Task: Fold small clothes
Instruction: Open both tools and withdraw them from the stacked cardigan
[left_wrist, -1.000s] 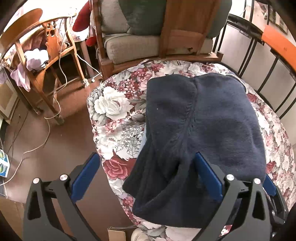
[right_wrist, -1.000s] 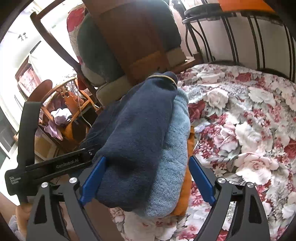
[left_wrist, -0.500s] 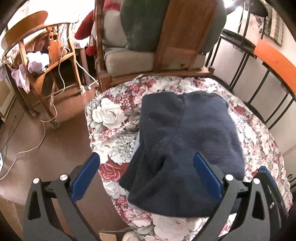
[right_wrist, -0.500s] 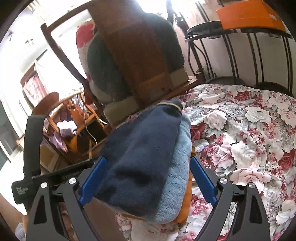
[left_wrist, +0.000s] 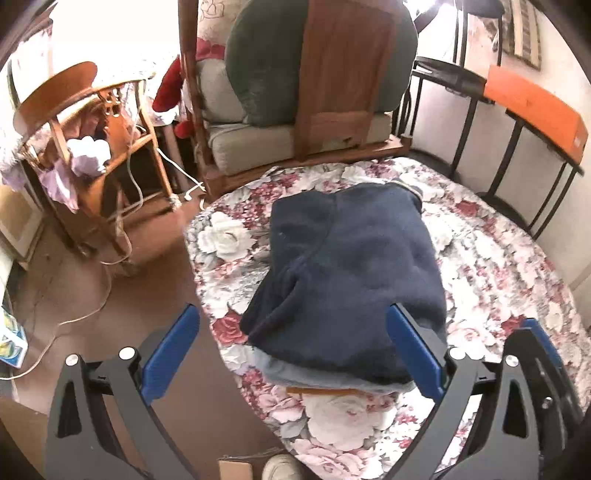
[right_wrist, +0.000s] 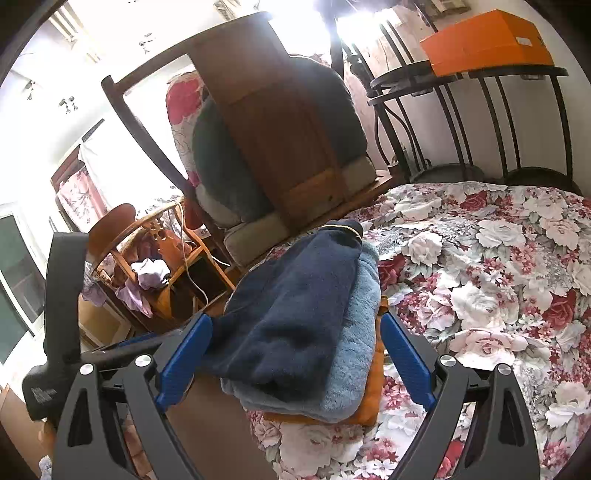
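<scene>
Left hand-held gripper (left_wrist: 295, 354) and right hand-held gripper (right_wrist: 295, 363) both wide open, empty. Navy garment (left_wrist: 354, 280) folded atop stack on bed (left_wrist: 517, 266); apparently finished, nothing visibly unfolded.

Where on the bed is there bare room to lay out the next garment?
The flowered bedspread lies open between the folded pile and the black rail. The bed's corner by the armchair is crowded: the pile sits there, close to the edge.
</scene>
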